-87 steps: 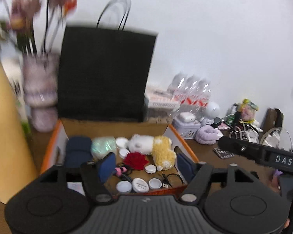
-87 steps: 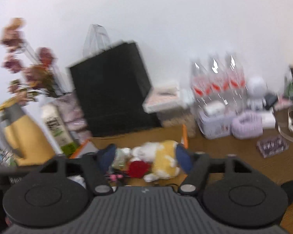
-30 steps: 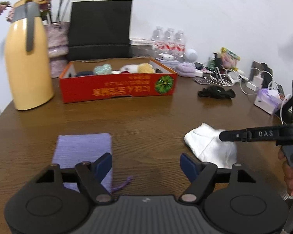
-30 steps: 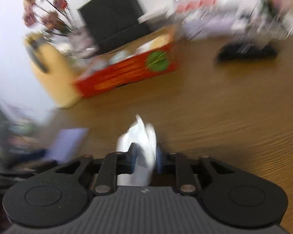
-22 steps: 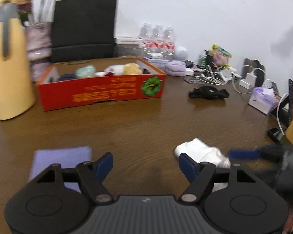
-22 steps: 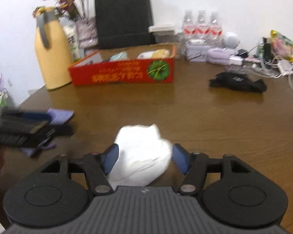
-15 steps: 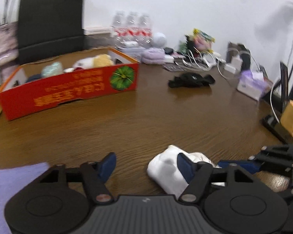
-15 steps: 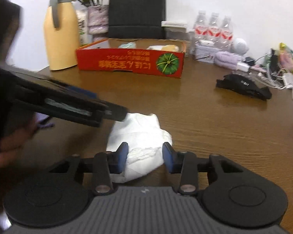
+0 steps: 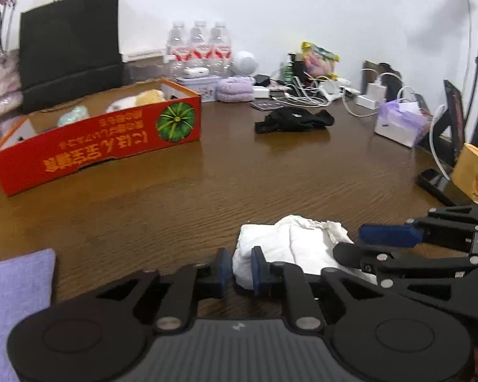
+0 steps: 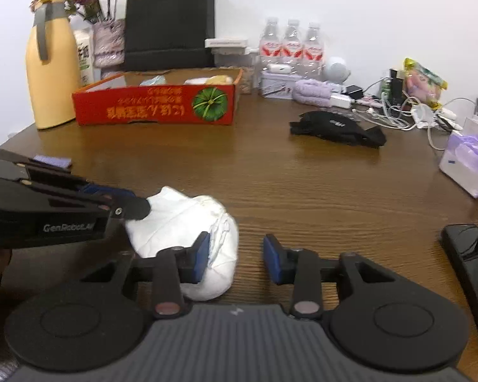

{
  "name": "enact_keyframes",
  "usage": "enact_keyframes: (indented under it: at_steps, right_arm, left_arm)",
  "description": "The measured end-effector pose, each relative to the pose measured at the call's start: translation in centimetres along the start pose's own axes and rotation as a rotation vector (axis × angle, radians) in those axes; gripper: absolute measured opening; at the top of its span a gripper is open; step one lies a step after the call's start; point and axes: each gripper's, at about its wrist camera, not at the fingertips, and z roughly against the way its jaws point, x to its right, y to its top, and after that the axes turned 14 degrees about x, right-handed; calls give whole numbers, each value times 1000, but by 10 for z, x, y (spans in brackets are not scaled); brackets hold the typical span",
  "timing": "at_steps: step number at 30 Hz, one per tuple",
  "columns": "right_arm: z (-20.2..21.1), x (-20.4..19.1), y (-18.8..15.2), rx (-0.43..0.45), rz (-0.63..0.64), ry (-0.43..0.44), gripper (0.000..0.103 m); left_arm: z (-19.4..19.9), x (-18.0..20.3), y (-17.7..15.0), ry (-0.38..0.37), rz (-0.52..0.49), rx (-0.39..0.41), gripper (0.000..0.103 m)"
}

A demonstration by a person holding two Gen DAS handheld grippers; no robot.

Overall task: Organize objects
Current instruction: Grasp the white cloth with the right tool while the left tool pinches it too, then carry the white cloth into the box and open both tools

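Observation:
A crumpled white cloth (image 9: 290,245) (image 10: 181,216) lies on the brown table (image 9: 239,175) near its front edge. My left gripper (image 9: 240,267) is closing its jaws on the cloth's near left corner, and both blue pads press on the fabric. In the right wrist view the left gripper (image 10: 127,200) reaches in from the left onto the cloth. My right gripper (image 10: 235,259) is closing too. Its left finger rests against the cloth's right end, and its right finger stands clear of it. In the left wrist view the right gripper (image 9: 360,243) lies at the cloth's right side.
A red cardboard box (image 10: 156,108) with soft toys stands at the back left beside a yellow thermos (image 10: 52,63). A purple cloth (image 9: 16,302) lies at the left. A black pouch (image 10: 337,127), tissue pack (image 10: 465,165), cables, a phone (image 10: 468,254) and a yellow mug (image 9: 474,175) crowd the right.
My left gripper swung right from the purple cloth to the white one and closed on its corner. My right gripper let go of the white cloth, which now lies on the table.

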Motion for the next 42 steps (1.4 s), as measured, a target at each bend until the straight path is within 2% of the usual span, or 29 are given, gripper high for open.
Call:
enact_keyframes:
  at_steps: [1, 2, 4, 6, 7, 10, 11, 15, 18, 22, 25, 28, 30, 33, 35, 37, 40, 42]
  right_arm:
    - [-1, -2, 0, 2, -2, 9, 21]
    - [-2, -4, 1, 2, -6, 14, 19]
    - [-6, -6, 1, 10, -8, 0, 19]
    - [-9, -1, 2, 14, -38, 6, 18]
    - [-10, 1, 2, 11, -62, 13, 17]
    - [-5, 7, 4, -2, -102, 24, 12]
    - [1, 6, 3, 5, -111, 29, 9]
    - [35, -5, 1, 30, -133, 79, 8]
    - [52, -11, 4, 61, -199, 117, 8]
    - [58, -15, 32, 150, -215, 157, 8]
    - [48, -18, 75, 245, -161, 177, 8]
    - [15, -19, 126, 317, -144, 194, 8]
    - [-17, -21, 161, 332, -125, 193, 8]
    - [-80, -22, 200, 305, -111, 192, 8]
    - [-126, -23, 216, 254, -100, 198, 8]
    - [-166, -25, 219, 196, -87, 184, 8]
    - [-224, -34, 210, 92, -55, 161, 8]
    - [-258, -41, 196, -3, -6, 149, 9]
  left_arm:
    - [1, 3, 1, 11, 7, -5, 33]
    - [2, 3, 1, -3, 27, -15, 41]
    - [2, 1, 1, -28, 77, -20, 38]
    - [3, 3, 1, -27, 71, -21, 27]
    - [5, 4, 0, 4, 63, -17, 14]
    - [18, 5, 1, 24, 80, -24, 7]
    - [27, 5, 0, 26, 83, -15, 7]
    - [74, 12, -1, 55, 52, 48, 6]
    - [100, 7, 9, 78, 58, 108, 6]
    - [113, -16, 47, 67, 96, 201, 6]
    - [107, -35, 88, 73, 41, 300, 5]
    - [84, -63, 129, 76, 45, 339, 6]
    - [54, -90, 158, 74, 81, 331, 6]
    - [1, -135, 185, 88, 147, 292, 5]
    - [-35, -161, 190, 100, 190, 246, 5]
    - [-69, -176, 187, 111, 214, 196, 5]
    - [-115, -184, 171, 134, 177, 127, 8]
    - [-144, -188, 152, 153, 153, 70, 27]
